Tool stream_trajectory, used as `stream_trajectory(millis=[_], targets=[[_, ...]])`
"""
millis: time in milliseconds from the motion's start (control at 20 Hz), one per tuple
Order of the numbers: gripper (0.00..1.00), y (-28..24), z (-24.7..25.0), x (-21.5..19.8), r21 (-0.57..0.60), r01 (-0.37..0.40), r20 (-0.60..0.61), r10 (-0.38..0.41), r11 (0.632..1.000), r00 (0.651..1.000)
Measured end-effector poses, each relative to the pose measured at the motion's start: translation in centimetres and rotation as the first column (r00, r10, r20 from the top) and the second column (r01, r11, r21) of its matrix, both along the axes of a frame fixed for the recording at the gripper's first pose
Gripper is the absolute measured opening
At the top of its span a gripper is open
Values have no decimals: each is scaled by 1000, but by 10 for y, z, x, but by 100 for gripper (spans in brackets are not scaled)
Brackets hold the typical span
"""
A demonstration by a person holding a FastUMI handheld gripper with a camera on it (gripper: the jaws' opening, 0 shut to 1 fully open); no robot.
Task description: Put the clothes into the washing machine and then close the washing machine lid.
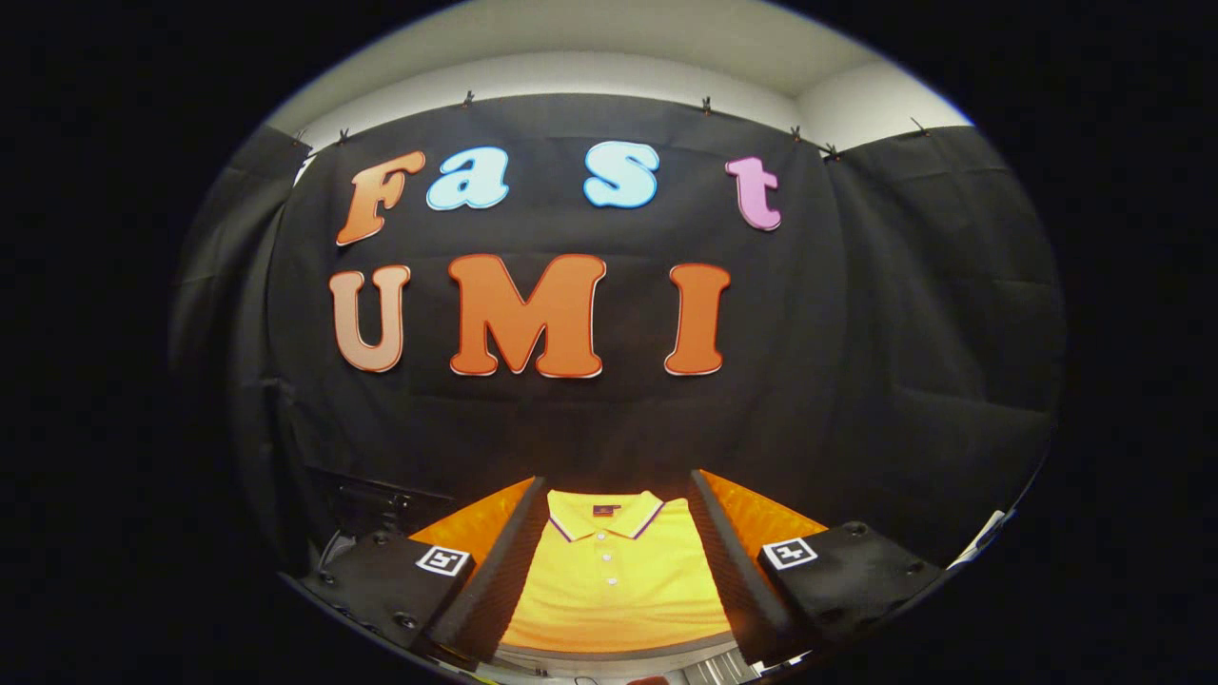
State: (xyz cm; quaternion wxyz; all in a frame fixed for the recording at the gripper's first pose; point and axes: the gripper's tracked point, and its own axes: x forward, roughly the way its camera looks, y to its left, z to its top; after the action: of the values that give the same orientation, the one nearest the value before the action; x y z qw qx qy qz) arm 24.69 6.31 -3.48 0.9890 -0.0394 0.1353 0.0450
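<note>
A yellow polo shirt point(618, 580) lies flat, its collar pointing away from me and its button placket running down the middle. It shows in the gap between my two fingers. My gripper point(618, 479) is open, the fingers spread wide to either side of the shirt, and neither finger presses on the cloth. How high the fingers hang above the shirt I cannot tell.
The black cloth wall point(856, 381) rises just beyond the shirt. Some dark gear with cables point(366, 504) sits low beside the left finger. A pale edge point(985, 533) shows past the right finger.
</note>
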Motion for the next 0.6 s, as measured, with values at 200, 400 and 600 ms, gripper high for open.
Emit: stream_trajectory(millis=[200,400,600], targets=[[97,12,-65,48,23,-30,-186,34,999,982],[96,6,-119,75,-6,-29,-318,25,1000,948],[97,5,-159,87,-29,-29,-410,14,999,912]])
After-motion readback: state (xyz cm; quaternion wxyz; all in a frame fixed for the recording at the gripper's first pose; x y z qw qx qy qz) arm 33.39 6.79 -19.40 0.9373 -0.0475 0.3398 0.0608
